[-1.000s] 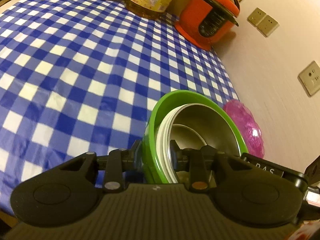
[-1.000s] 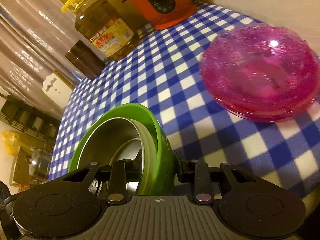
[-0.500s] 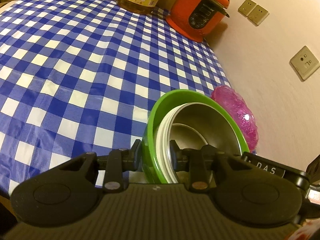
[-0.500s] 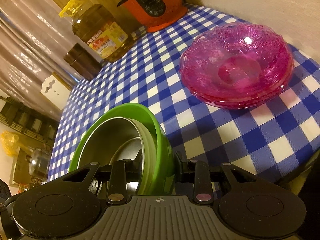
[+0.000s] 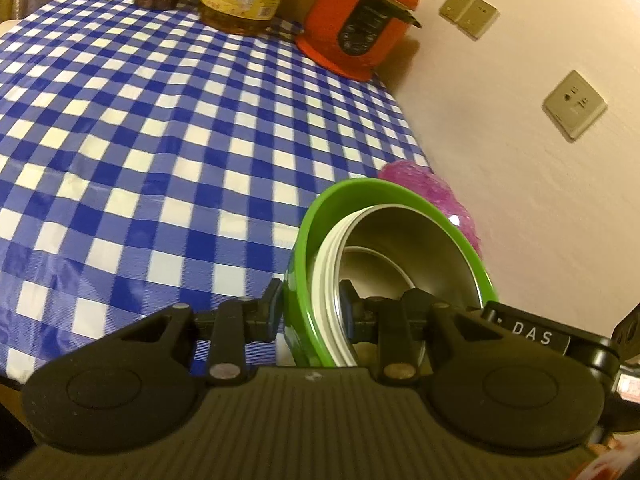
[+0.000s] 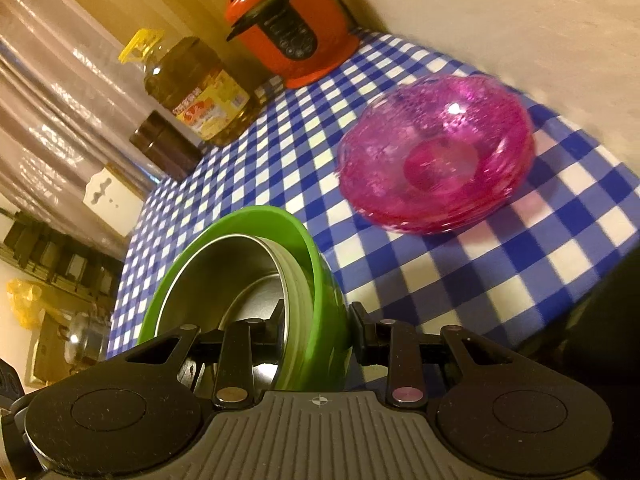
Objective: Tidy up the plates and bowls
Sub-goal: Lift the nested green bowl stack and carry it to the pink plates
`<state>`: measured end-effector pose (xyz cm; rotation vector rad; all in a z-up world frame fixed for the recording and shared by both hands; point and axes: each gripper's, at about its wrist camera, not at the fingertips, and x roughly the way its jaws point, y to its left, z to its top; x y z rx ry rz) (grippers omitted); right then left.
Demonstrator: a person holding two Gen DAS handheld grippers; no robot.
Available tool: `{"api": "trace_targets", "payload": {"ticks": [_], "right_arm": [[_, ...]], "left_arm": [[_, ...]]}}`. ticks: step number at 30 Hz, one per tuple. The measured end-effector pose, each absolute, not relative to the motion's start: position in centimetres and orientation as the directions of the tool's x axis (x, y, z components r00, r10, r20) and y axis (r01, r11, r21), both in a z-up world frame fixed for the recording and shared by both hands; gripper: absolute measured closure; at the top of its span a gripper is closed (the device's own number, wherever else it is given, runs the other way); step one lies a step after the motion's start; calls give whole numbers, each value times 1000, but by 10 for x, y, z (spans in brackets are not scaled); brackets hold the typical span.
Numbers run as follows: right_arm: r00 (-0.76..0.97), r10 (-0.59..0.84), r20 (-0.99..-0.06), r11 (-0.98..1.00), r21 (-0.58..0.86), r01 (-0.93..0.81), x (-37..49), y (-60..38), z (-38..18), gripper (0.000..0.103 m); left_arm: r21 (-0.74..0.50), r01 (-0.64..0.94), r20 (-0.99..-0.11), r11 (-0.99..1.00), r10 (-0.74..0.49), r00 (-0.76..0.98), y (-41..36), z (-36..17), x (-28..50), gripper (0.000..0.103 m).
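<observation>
Both grippers clamp opposite rims of a nested green bowl [image 6: 256, 280] stack: the left gripper [image 5: 310, 312] pinching its left wall, the right gripper [image 6: 316, 332] its right, jaws narrow on the rim. Carried above the checked tablecloth [image 5: 120, 140], the stack has the pink glass bowls [image 6: 436, 156] at about one o'clock from the right jaws, nearer that hand. Beyond, at twelve o'clock, stands an orange cooker [image 6: 288, 36].

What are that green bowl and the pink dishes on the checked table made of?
The green bowl looks like glossy plastic outside with a brushed steel lining: the inside is dull grey and mirrors light softly. The pink dishes look like clear tinted glass or hard plastic; they are see-through, pebbled and sparkle at one bright spot. Which of the two, the look leaves open.
</observation>
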<state>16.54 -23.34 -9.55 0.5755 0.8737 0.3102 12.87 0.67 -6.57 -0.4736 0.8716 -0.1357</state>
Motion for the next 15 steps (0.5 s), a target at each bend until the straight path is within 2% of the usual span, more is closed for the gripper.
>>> {"api": "trace_targets", "payload": {"ticks": [15], "right_arm": [[671,422,-609,798,601,43,158,-293,-76,72]], "left_arm": [[-461,26,-681,887,-372,630,-52,-47,149,77]]}}
